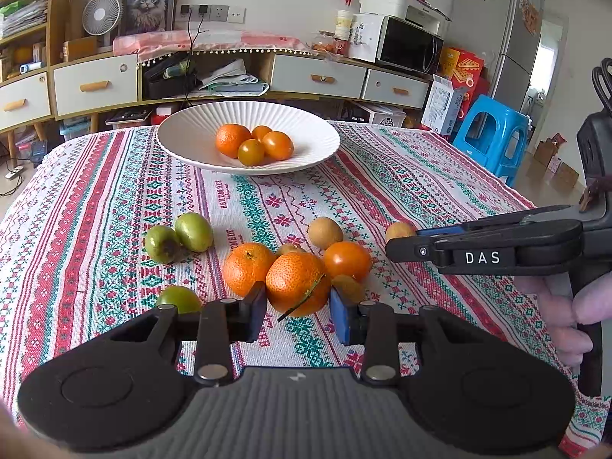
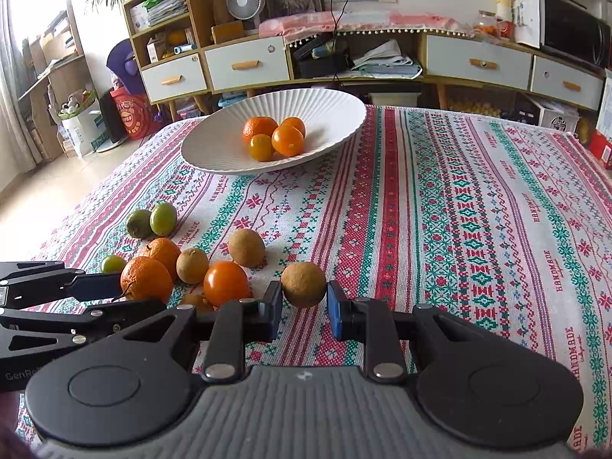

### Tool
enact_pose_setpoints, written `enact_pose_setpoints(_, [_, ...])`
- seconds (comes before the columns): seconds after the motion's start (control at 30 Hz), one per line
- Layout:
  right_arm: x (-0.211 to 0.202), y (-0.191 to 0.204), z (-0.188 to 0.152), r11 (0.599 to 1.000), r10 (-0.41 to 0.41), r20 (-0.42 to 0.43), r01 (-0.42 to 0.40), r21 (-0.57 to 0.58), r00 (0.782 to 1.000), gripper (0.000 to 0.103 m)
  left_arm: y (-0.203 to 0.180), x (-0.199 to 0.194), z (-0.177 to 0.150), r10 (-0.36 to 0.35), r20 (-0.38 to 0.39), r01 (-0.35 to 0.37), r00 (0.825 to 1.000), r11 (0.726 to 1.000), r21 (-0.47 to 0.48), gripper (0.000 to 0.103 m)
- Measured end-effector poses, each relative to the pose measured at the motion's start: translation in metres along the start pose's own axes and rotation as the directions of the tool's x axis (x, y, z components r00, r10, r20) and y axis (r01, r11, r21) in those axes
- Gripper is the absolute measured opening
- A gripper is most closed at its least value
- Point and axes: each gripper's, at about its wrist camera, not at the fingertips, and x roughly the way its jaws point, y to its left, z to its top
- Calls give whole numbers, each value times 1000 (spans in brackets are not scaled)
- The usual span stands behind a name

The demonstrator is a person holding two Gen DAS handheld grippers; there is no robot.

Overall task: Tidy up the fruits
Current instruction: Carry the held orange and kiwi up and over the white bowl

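Patterned tablecloth point(image 2: 459, 210) spread with loose fruit, a white bowl point(image 2: 214, 145) at its far end.

Near the front edge, the left gripper point(image 1: 298, 298) pinches a mandarin point(image 1: 296, 281) in the middle of the pile, while the right gripper point(image 2: 305, 306) is closed on a brown kiwi point(image 2: 304, 284) just right of it. Around them lie another mandarin point(image 1: 246, 267), a smooth orange fruit point(image 1: 347, 259) and green fruits point(image 1: 193, 231). Four orange fruits point(image 1: 250, 143) sit in the bowl. Behind stands a drawer cabinet point(image 2: 478, 63).
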Motion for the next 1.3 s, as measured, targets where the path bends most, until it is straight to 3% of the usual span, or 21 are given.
enact_pose_setpoints(0.43, [-2,8,29,999,26,35,-26,19,999,22,2,1,32,-9,32,10,999,999,-51,37])
enact_pose_setpoints(1.0, [21,-2,79,996,38,48,-42,83,998,22,30,37,84,44,-26,-49,999,976,-213,37])
enact_pose_setpoints(1.3, [48,-15,96,989,32,53,-39,142,998,22,43,68,108,98,-75,-110,992,979,-170,37])
